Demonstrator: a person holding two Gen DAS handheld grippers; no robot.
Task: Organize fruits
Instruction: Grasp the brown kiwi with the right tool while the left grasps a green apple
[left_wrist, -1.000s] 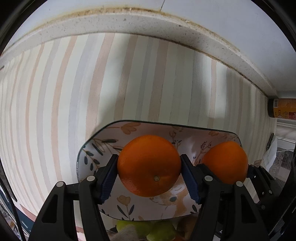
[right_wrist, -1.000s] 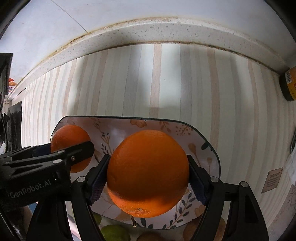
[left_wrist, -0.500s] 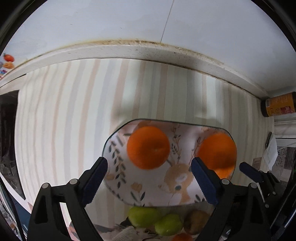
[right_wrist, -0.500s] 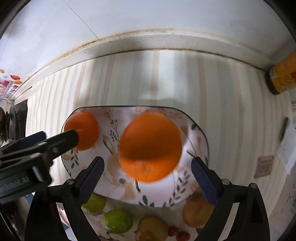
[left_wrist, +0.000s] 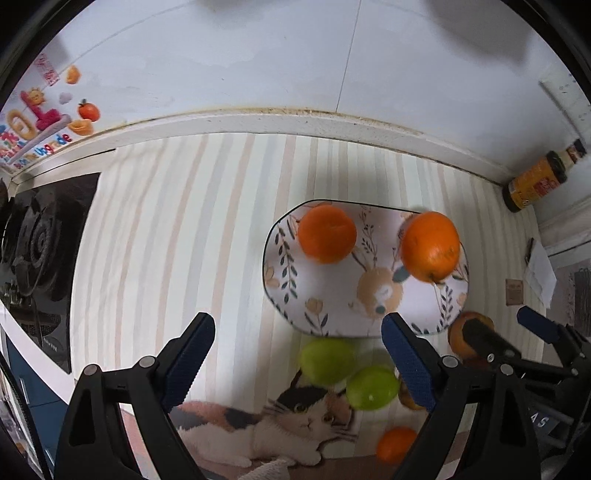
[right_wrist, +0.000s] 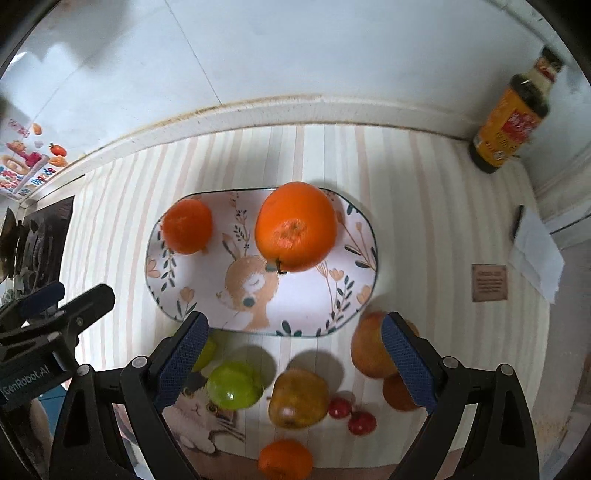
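Note:
A floral plate (right_wrist: 306, 314) (left_wrist: 332, 295) with a rabbit print lies on the striped mat. It holds a small orange (right_wrist: 187, 231) (left_wrist: 327, 233) on its left and a larger orange (right_wrist: 295, 231) (left_wrist: 430, 246) on its right. My left gripper (left_wrist: 299, 358) is open and empty, pulled back near the plate's front left. My right gripper (right_wrist: 295, 354) is open and empty, in front of the plate. In front of the plate lie green fruits (right_wrist: 233, 384) (left_wrist: 327, 360), a brownish pear (right_wrist: 298, 398), an apple (right_wrist: 369, 350), a small orange (right_wrist: 284, 459) and two red cherry-like fruits (right_wrist: 362, 422).
A sauce bottle (right_wrist: 511, 122) (left_wrist: 535, 181) stands at the back right corner by the wall. A gas stove (left_wrist: 33, 240) is at the left. Paper and a pen (right_wrist: 535, 243) lie at the right. A cat-print mat (left_wrist: 280, 424) lies at the front.
Both grippers opened and let go of their oranges onto the plate, then pulled back and up, so more of the counter and the loose fruits came into view.

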